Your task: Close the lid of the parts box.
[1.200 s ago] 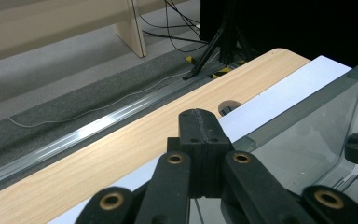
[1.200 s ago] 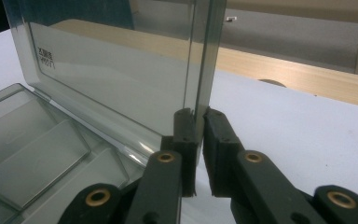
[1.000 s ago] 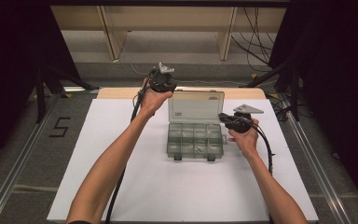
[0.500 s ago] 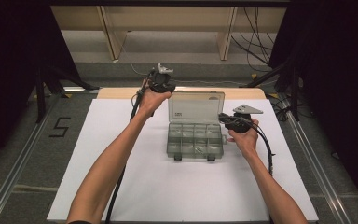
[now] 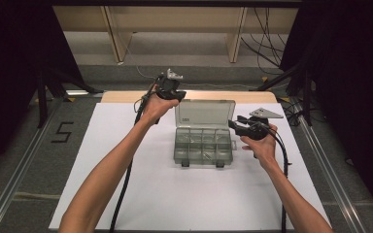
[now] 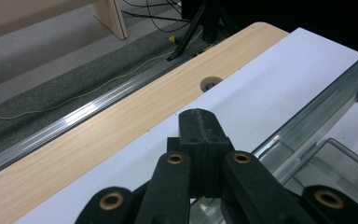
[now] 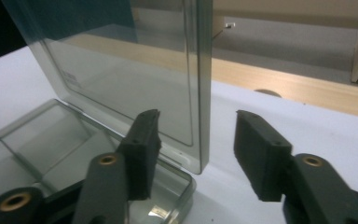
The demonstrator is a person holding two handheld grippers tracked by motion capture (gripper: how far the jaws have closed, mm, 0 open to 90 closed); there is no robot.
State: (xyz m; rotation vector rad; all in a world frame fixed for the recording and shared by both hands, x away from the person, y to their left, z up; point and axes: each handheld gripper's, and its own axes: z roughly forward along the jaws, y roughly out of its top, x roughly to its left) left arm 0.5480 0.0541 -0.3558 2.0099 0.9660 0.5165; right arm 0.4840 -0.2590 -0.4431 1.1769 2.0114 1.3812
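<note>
high view: a clear smoky-grey plastic compartment box [image 5: 203, 144] sits near the middle of the white table sheet [image 5: 126, 194], its lid [image 5: 205, 114] standing upright on the far hinge. the left gripper [image 5: 171, 91] is at the lid's left top corner, jaws pressed together; in the left gripper view the jaw tips meet beside the lid's rim, and whether they touch it cannot be told. judged purpose: steadying the lid open. the right gripper [image 7: 193, 154] has just been opening, and its jaws are spread, straddling the lid's right edge without pressing it. the lid is a thin, rigid, glossy panel with a small label. the base holds square-walled cells, seemingly empty.
</note>
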